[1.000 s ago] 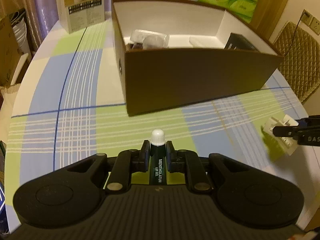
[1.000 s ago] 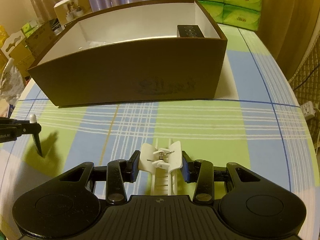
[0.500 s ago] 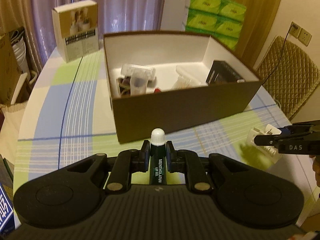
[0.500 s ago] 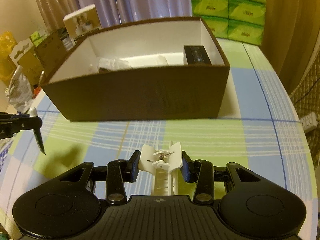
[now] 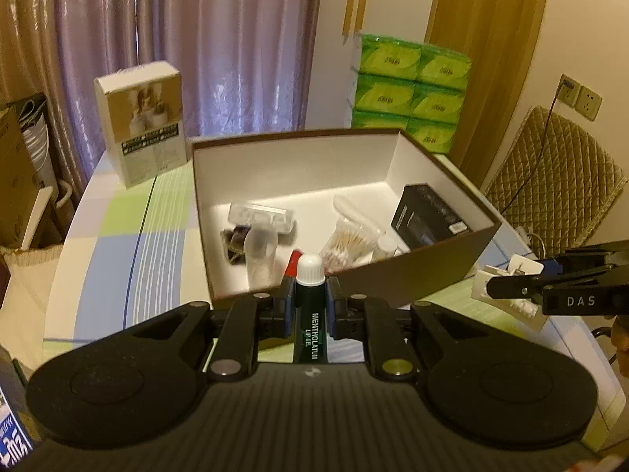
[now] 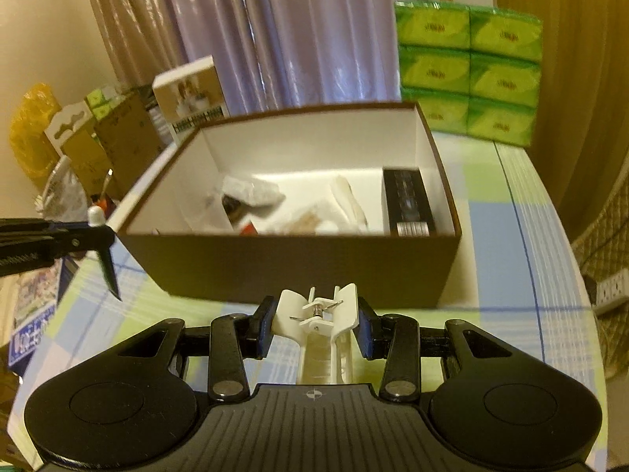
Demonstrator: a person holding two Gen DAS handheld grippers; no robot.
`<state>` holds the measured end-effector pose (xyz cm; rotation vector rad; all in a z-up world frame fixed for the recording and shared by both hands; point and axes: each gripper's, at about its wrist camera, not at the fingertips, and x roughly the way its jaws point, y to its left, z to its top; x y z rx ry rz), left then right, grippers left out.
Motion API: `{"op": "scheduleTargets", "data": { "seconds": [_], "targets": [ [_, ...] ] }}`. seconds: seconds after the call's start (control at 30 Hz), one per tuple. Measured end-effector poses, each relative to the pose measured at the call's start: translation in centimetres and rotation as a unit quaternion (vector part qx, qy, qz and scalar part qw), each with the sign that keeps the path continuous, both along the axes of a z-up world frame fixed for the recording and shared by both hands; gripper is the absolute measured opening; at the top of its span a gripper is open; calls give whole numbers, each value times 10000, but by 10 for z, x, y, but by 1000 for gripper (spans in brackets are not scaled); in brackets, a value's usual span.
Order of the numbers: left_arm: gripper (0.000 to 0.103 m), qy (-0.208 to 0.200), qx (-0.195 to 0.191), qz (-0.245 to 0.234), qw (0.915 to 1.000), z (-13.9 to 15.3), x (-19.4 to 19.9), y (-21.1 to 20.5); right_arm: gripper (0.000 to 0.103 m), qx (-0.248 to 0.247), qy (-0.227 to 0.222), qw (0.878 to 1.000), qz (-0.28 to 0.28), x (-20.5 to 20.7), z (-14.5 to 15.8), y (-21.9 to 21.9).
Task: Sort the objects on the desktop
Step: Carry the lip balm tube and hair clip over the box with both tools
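My left gripper (image 5: 310, 303) is shut on a dark green lip gel tube (image 5: 311, 314) with a white cap, held above the near wall of the brown box (image 5: 432, 279). My right gripper (image 6: 314, 326) is shut on a white plastic clip (image 6: 318, 330), raised in front of the same brown box (image 6: 314, 271). The box holds a black carton (image 5: 428, 216), a bag of cotton swabs (image 5: 350, 240), a clear bottle (image 5: 259, 251) and a red item (image 5: 291, 263). In the left wrist view the right gripper (image 5: 511, 291) shows at the right edge with the clip.
A beige product carton (image 5: 143, 118) stands on the table's far left corner. Green tissue packs (image 5: 409, 86) are stacked behind the box. A quilted chair (image 5: 550, 181) is at the right. The checked tablecloth (image 5: 118, 259) lies left of the box. Cardboard boxes (image 6: 114, 137) sit beyond the table.
Both grippers have risen with their objects, so the box interior now shows from above. The tube now overlaps the box's near wall.
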<state>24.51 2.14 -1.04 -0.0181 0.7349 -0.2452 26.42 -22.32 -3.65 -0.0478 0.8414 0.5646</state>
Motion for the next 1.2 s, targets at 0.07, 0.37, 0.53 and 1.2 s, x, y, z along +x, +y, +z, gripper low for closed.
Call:
{"op": "scheduleTargets", "data": {
  "seconds": [0.07, 0.37, 0.53, 1.2],
  "targets": [
    [12, -49, 6, -41, 10000, 4, 5, -3, 38, 82, -46, 9999, 64, 4, 9, 2],
    [12, -196, -117, -153, 9996, 16, 34, -13, 38, 374, -300, 9986, 207, 34, 40, 16],
    [12, -253, -156, -201, 9994, 20, 57, -19, 38, 351, -425, 9980, 310, 53, 49, 31],
    [12, 215, -77, -152, 9996, -8, 161, -32, 38, 241, -310, 9990, 229, 144, 20, 63]
  ]
}}
